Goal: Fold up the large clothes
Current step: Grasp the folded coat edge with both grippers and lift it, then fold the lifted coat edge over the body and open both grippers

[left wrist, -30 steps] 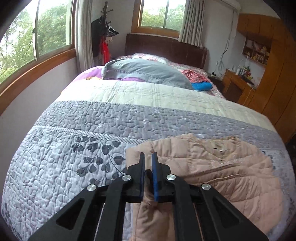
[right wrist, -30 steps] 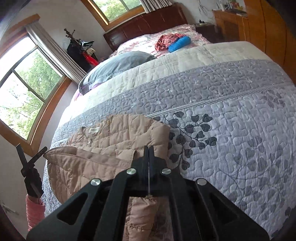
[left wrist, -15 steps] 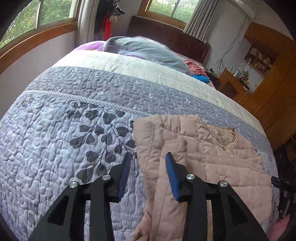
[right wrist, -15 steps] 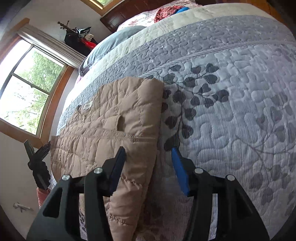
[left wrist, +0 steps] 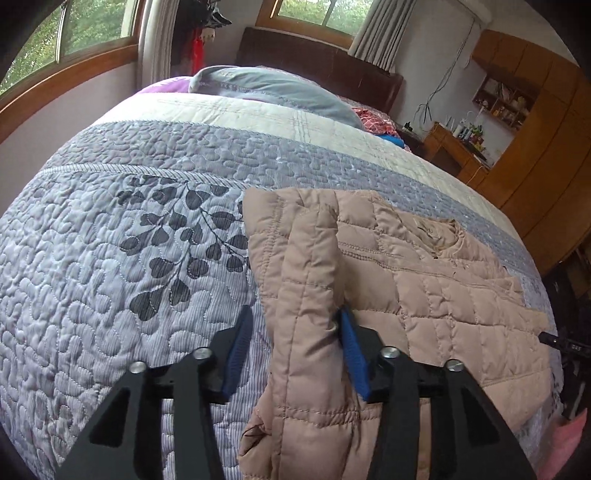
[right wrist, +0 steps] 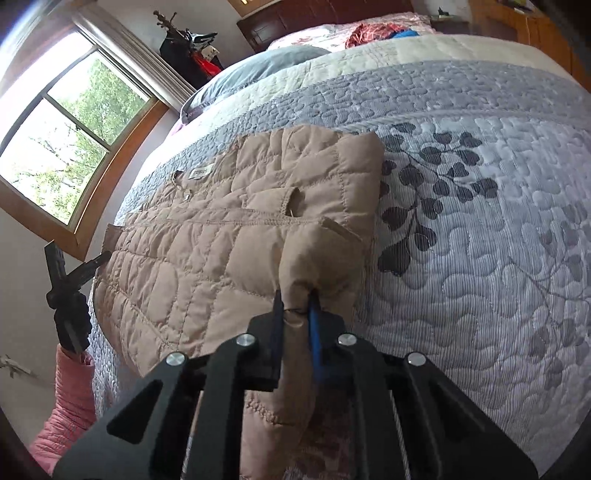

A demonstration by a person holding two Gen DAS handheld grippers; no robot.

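- Looking down my left gripper [left wrist: 293, 334], I see its jaws closing around a raised fold of the tan quilted jacket [left wrist: 406, 280]. The right blue pad touches the fabric, but a gap shows beside the left blue pad, so it has no firm hold.
- My right gripper [right wrist: 295, 306] has its jaws nearly together, pinched on a bunched ridge of the jacket's near edge; the cloth puckers between the two pads.
- I see the jacket lying flat on the near part of the bed, on the grey quilted bedspread [left wrist: 92, 295], with its near end hanging over the bed's edge toward me.
- A small white label [right wrist: 199, 172] shows by the collar, which lies on the side toward my left gripper in the right wrist view.
- Dark leaf prints [right wrist: 436, 192] on the bedspread sit just beside the jacket's long edge.
- Farther up the bed I make out a cream band of quilt [left wrist: 229, 110], a grey pillow [left wrist: 273, 88] and a red patterned cloth [right wrist: 373, 31] near the dark headboard [left wrist: 317, 59].
- A pink sleeve [right wrist: 70, 398] shows at the lower left of the right wrist view, below my other black gripper.
- Windows [right wrist: 62, 144] with wooden frames stand by the bed, and wooden cabinets [left wrist: 535, 122] stand on the opposite side.
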